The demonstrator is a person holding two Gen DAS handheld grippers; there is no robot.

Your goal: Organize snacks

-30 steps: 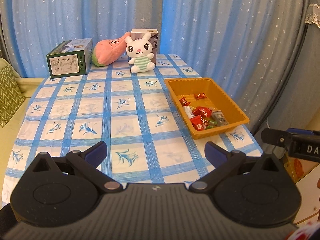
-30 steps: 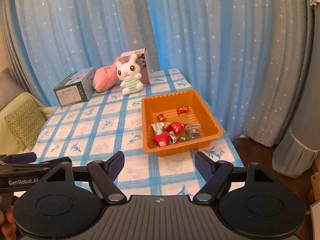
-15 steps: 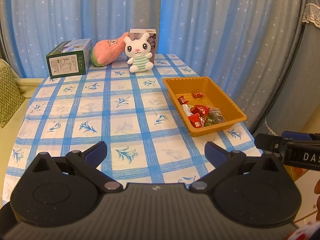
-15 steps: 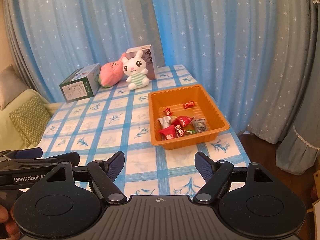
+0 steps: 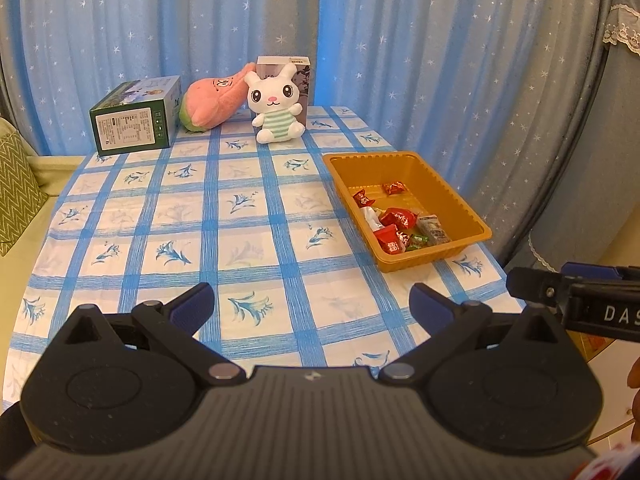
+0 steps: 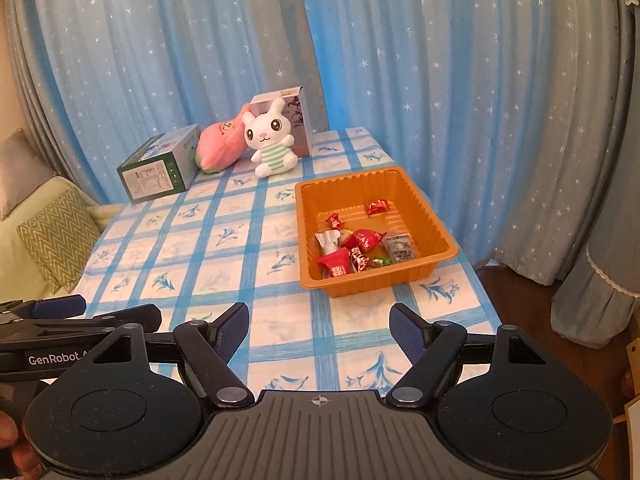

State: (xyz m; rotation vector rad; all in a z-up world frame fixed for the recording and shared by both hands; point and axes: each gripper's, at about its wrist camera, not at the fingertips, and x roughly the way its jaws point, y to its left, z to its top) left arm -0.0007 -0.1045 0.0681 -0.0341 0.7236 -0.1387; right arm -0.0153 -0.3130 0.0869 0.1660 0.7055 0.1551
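Note:
An orange tray point(image 5: 460, 200) point(image 6: 424, 204) sits at the right side of the blue-checked table point(image 5: 248, 220) point(image 6: 200, 256). Several wrapped snacks lie in it, among them red candies point(image 5: 400, 218) point(image 6: 366, 240) and a grey packet point(image 5: 434, 230) point(image 6: 402, 250). My left gripper point(image 5: 312, 306) hangs open above the table's near edge, nothing between its fingers. My right gripper point(image 6: 319, 326) is open too, empty, just in front of the tray. Each gripper's side shows in the other's view: the right gripper's fingers point(image 5: 532, 284) and the left gripper's fingers point(image 6: 120, 316).
At the table's far end stand a green box point(image 5: 134, 122) point(image 6: 158, 170), a pink plush point(image 5: 216, 102) point(image 6: 222, 146), a white bunny plush point(image 5: 276, 106) point(image 6: 270, 140) and a grey carton point(image 5: 298, 70) point(image 6: 298, 114). Blue starred curtains hang behind. A sofa cushion point(image 6: 56, 236) lies left.
Both views have drawn back a little from the table, and the tray looks slightly farther and more to the right in the right wrist view. Both grippers stay open.

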